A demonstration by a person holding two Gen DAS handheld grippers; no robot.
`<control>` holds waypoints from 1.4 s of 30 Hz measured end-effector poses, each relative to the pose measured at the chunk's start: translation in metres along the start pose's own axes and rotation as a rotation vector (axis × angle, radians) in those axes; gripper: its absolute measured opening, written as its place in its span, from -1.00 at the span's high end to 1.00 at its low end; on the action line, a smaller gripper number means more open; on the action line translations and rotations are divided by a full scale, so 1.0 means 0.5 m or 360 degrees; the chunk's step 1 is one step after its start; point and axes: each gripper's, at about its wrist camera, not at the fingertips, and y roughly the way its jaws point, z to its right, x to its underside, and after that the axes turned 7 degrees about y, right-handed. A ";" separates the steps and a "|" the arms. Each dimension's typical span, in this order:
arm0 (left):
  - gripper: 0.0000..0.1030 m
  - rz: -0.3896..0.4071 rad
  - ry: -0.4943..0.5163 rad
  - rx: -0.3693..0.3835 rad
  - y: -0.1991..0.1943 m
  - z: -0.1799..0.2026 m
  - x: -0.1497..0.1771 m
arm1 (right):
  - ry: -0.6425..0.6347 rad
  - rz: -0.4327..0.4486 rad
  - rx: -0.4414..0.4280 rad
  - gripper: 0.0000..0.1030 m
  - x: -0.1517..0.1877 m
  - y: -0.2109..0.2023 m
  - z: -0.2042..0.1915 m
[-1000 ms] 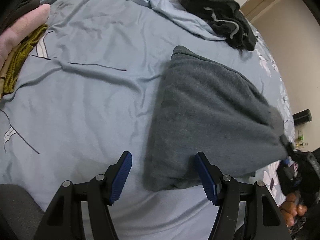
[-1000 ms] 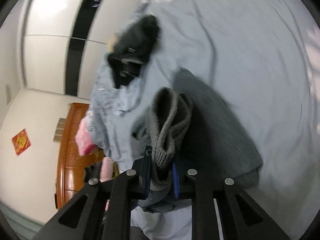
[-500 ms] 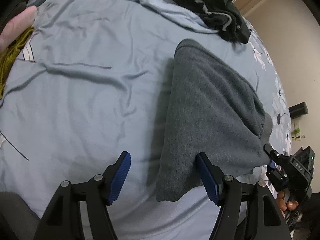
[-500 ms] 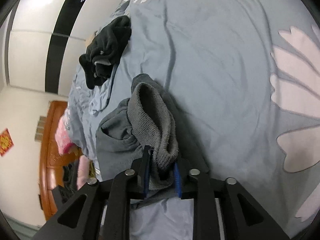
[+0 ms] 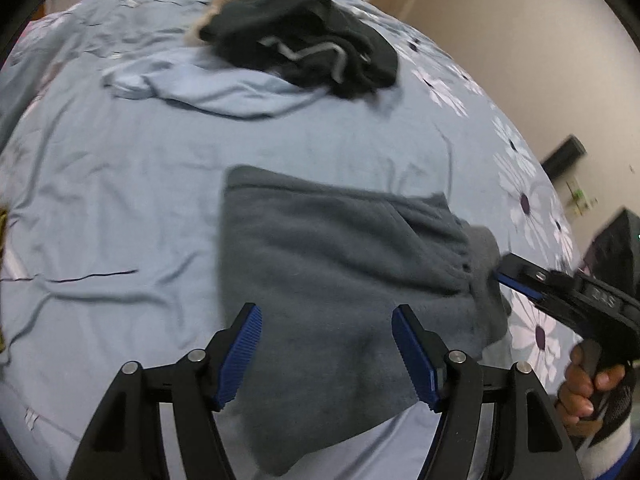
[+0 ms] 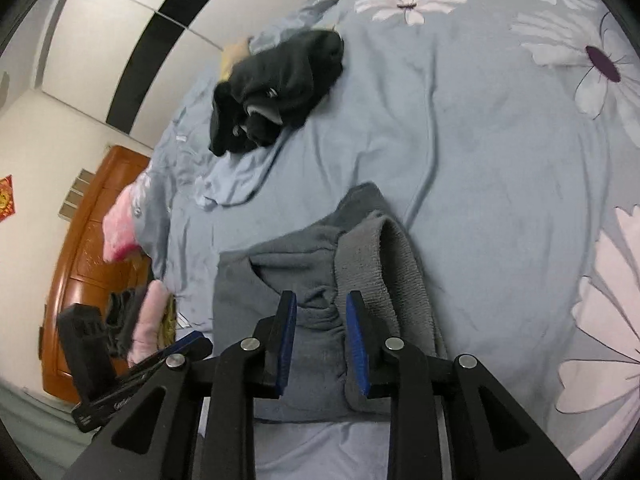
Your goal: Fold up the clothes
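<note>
A folded grey sweatshirt [image 5: 340, 288] lies on the blue bed sheet [image 5: 120, 200]. My left gripper [image 5: 326, 354] is open, its blue pads standing over the sweatshirt's near edge. In the right wrist view the sweatshirt [image 6: 280, 280] lies flat with its ribbed hem [image 6: 384, 260] bunched up. My right gripper [image 6: 320, 344] is open, its jaws parted around the hem and no longer clamped on it. The right gripper also shows in the left wrist view [image 5: 508, 274] at the sweatshirt's right edge.
A black hoodie [image 5: 308, 48] lies on a light blue garment [image 5: 224, 88] at the far side of the bed. A pink item [image 6: 120, 224] and a wooden headboard [image 6: 88, 248] are at the left. The floral sheet [image 6: 560, 160] extends to the right.
My right gripper has opened and let go of the ribbed hem; the sweatshirt has dropped flat on the bed. My left gripper has moved over the sweatshirt's near edge.
</note>
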 end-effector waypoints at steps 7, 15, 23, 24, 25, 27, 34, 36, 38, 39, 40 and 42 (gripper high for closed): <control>-0.39 -0.0088 -0.0011 0.0021 0.067 -0.025 0.009 | 0.0169 -0.0064 0.0067 0.49 -0.002 0.046 0.067; -0.39 -0.0041 -0.0081 0.0117 0.026 -0.037 0.013 | 0.0185 -0.0038 0.0017 0.46 -0.004 0.016 0.081; -0.61 -0.0053 -0.0412 0.0205 0.024 -0.146 0.052 | 0.0326 -0.0068 -0.0160 -0.59 0.015 -0.008 0.150; -0.61 -0.0076 -0.0450 0.0220 0.037 -0.155 0.058 | 0.0335 -0.0091 -0.0180 -0.61 0.018 -0.001 0.153; -0.61 -0.0098 -0.0486 0.0238 0.049 -0.163 0.063 | 0.0333 -0.0111 -0.0193 -0.61 0.021 0.006 0.153; -0.62 -0.0126 -0.0520 0.0300 0.070 -0.169 0.068 | 0.0328 -0.0146 -0.0204 -0.61 0.021 0.027 0.151; -0.75 -0.0202 -0.0417 0.0426 0.122 -0.147 0.050 | 0.0307 -0.0155 -0.0279 -0.64 0.003 0.068 0.146; -0.76 -0.0218 -0.0387 0.0441 0.125 -0.145 0.046 | 0.0294 -0.0168 -0.0298 -0.64 0.001 0.076 0.147; -0.75 -0.0222 -0.0394 0.0453 0.126 -0.149 0.043 | 0.0291 -0.0178 -0.0307 -0.64 0.000 0.079 0.149; -0.73 -0.0217 -0.0410 0.0457 0.124 -0.152 0.042 | 0.0293 -0.0183 -0.0309 -0.64 -0.002 0.080 0.149; -0.73 -0.0210 -0.0427 0.0462 0.123 -0.156 0.042 | 0.0300 -0.0187 -0.0309 -0.64 -0.003 0.080 0.149; -0.72 -0.0169 -0.0480 0.0477 0.118 -0.160 0.044 | 0.0307 -0.0190 -0.0315 -0.60 -0.006 0.081 0.147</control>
